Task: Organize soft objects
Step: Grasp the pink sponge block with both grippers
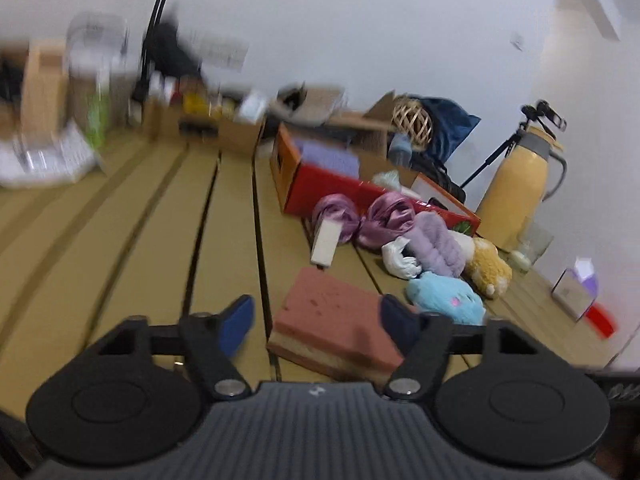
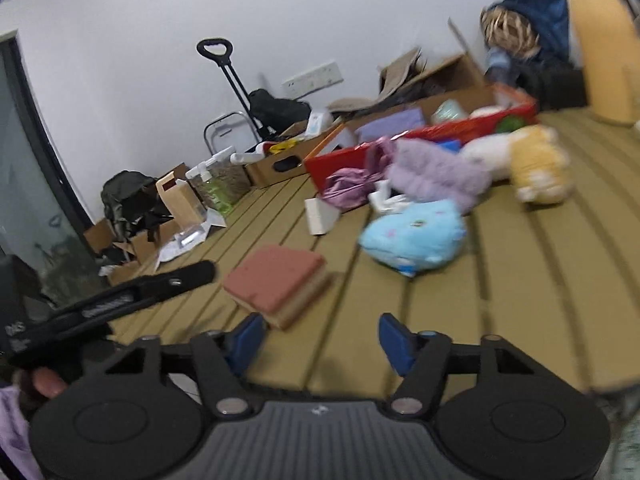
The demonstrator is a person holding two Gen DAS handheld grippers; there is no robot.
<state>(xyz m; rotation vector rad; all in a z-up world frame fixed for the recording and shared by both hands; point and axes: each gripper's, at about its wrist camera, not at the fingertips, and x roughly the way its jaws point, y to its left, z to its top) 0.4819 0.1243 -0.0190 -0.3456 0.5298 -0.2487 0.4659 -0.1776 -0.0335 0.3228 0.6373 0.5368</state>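
1. The left gripper (image 1: 316,324) hovers over the slatted tan table (image 1: 120,220) with its blue-padded fingers spread wide and nothing between them; the right finger overlaps the near corner of a pink-topped sponge block (image 1: 340,316).
2. The right gripper (image 2: 322,338) is likewise spread apart and empty, hanging above bare slats, with the sponge block (image 2: 280,284) just ahead of its left finger.
3. Beyond the sponge lies a light blue plush toy (image 2: 414,236), resting on the table near the sponge but apart from it.
4. Behind it, a cluster of soft things sits close together: a lilac fuzzy item (image 1: 438,246), a yellow-and-white plush (image 1: 488,266), a small white soft piece (image 1: 400,258) and a shiny pink satin bundle (image 1: 380,220) with a white block (image 1: 326,246) lying against it.
5. A red box (image 1: 320,188) stands just behind the cluster, with purple fabric (image 1: 328,156) inside.
6. Farther right stands a yellow thermos jug (image 1: 516,184); cardboard boxes (image 1: 240,132) line the table's far edge.
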